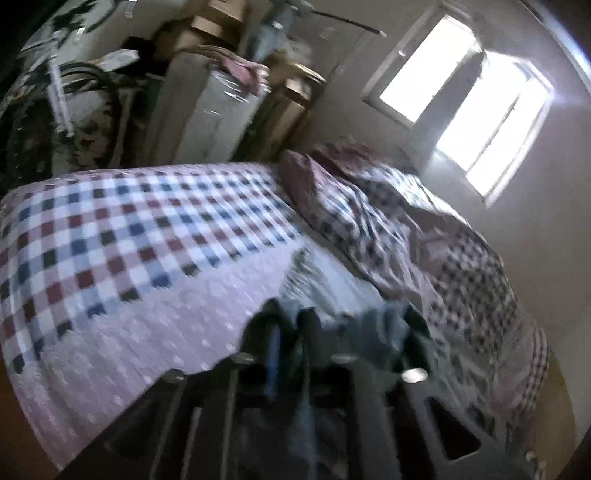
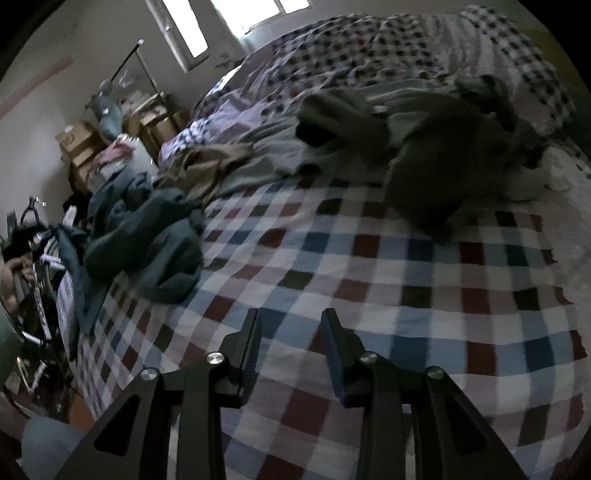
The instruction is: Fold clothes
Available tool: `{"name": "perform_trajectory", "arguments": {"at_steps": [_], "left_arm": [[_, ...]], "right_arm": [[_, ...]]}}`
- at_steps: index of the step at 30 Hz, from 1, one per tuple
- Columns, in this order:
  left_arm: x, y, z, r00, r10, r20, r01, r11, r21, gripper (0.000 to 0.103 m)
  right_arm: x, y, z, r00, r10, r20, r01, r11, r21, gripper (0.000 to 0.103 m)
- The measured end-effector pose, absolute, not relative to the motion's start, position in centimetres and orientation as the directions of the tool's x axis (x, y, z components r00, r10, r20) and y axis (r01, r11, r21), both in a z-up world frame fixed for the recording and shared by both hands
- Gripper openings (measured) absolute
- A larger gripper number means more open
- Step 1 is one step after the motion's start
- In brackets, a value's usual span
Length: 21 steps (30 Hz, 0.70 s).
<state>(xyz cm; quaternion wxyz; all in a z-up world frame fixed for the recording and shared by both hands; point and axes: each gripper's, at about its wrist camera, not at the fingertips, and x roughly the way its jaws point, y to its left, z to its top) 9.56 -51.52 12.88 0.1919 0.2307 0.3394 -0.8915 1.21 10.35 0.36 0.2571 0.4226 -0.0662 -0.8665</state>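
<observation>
Right tool: fingers spread, nothing between them, above bare checked bedspread. Beyond it, a dark grey garment lies crumpled toward the bed's far side, partly over pale cloth. A teal garment is heaped at the bed's left edge, hanging partly over it; a tan garment lies just behind it. A rumpled checked duvet covers the bed's far end.

Left tool: heavily blurred; fingers appear spread, with grey-blue cloth at the tips. Contact cannot be determined. Past it lie the pink bedspread border, cardboard boxes and a window.
</observation>
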Motion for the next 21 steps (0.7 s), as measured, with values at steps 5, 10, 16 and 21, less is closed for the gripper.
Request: {"name": "perform_trajectory", "arguments": {"at_steps": [5,10,16,21], "left_arm": [[12.0,-45.8,12.9,-0.855,-0.143,-0.498,0.421,-0.751,-0.508,0.085],[13.4,-37.8,12.2,-0.868,0.038,-0.495,0.226,-0.858,-0.462,0.085],[10.8,-26.7,9.4,-0.775,0.063,-0.628,0.071,-0.980,-0.186,0.085],[10.1,-24.4,6.9,-0.695,0.050,-0.717,0.100,-0.981,-0.166,0.085]], "right_arm": [[1.2,9.9,0.0,-0.495,-0.497,-0.713,0.399,-0.859,0.321,0.036],[1.4,10.4,0.6,-0.505,-0.504,-0.700,0.396,-0.857,0.331,0.037],[1.5,10.6,1.0,-0.511,-0.509,-0.692,0.396,-0.855,0.335,0.038],[1.5,10.6,1.1,-0.513,-0.513,-0.688,0.399,-0.852,0.338,0.038]]}}
